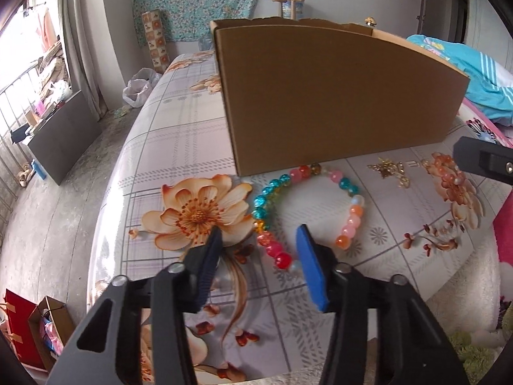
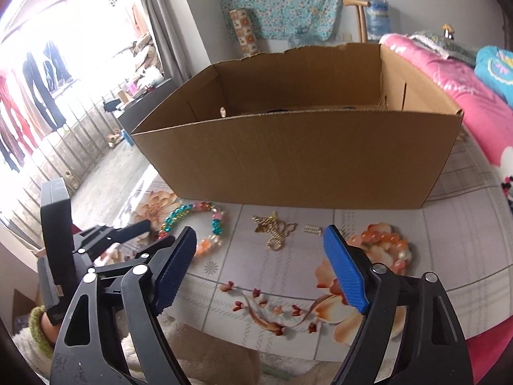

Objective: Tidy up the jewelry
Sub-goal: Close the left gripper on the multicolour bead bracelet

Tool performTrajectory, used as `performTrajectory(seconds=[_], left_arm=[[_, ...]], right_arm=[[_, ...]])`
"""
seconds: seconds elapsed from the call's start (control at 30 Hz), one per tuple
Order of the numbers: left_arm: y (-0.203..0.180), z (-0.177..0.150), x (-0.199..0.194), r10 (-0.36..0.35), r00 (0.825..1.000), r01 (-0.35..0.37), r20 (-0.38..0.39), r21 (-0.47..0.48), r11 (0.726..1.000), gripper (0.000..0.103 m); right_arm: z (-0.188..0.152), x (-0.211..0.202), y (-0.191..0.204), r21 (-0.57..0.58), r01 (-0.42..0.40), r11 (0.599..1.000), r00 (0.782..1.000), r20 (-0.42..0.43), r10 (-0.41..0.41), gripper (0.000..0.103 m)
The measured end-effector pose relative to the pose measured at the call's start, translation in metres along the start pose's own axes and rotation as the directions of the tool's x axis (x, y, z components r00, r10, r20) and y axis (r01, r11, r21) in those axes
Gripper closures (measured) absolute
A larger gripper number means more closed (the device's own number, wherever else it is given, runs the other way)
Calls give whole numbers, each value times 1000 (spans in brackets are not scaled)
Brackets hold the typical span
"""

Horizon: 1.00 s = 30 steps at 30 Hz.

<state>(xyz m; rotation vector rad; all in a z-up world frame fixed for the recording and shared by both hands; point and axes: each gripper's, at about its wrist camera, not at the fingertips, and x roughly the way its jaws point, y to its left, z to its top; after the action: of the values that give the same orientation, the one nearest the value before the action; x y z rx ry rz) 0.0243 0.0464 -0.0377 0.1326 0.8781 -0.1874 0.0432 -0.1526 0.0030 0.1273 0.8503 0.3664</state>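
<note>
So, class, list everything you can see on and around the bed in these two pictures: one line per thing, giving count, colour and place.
Cardboard box: one, brown, open-topped, on the bedsheet behind the jewelry.
Multicoloured bead bracelet: one, teal, pink, red and orange beads, in front of the box.
Orange bead bracelet: one, orange and pearly, lying on a printed flower to the right.
Gold chain jewelry: one tangle, gold, between the two bracelets.
Small silver piece: one, silvery, just right of the gold tangle.
Bedsheet: one, pale check with orange flowers.
Blankets: pink and turquoise, right of the box.
Left claw: black with blue pads, around the multicoloured bracelet's near beads, not pressing them.
Right claw: black with blue pads, open above the sheet.
</note>
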Motion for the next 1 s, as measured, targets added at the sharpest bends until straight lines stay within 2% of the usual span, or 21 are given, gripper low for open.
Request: performTrajectory(seconds=[0.03, 0.1, 0.2, 0.5, 0.6, 0.83, 1.0], left_arm=[[-2, 1, -2, -5, 1000, 5, 2, 3, 1000, 70], [-6, 1, -3, -16, 1000, 16, 2, 6, 1000, 84], [-3, 5, 2, -20, 1000, 20, 1, 14, 1000, 93], [-22, -14, -16, -126, 992, 127, -15, 95, 987, 94], [-27, -21, -23, -138, 990, 139, -23, 121, 983, 94], [-15, -21, -23, -136, 990, 137, -21, 69, 988, 93], [-3, -20, -23, -153, 988, 153, -18, 31, 988, 93]], right_arm=[[0, 0, -1, 7, -9, 1000, 1000, -5, 9, 32], [-1, 1, -2, 17, -16, 1000, 1000, -15, 16, 36], [-3, 1, -1, 24, -27, 999, 999, -23, 27, 42], [-6, 8, 6, 21, -65, 998, 996, -67, 66, 55], [-5, 14, 12, 15, -93, 996, 992, -88, 94, 58], [-2, 48, 30, -23, -137, 990, 977, -166, 131, 66], [-3, 62, 43, -83, -115, 990, 975, -201, 97, 70]])
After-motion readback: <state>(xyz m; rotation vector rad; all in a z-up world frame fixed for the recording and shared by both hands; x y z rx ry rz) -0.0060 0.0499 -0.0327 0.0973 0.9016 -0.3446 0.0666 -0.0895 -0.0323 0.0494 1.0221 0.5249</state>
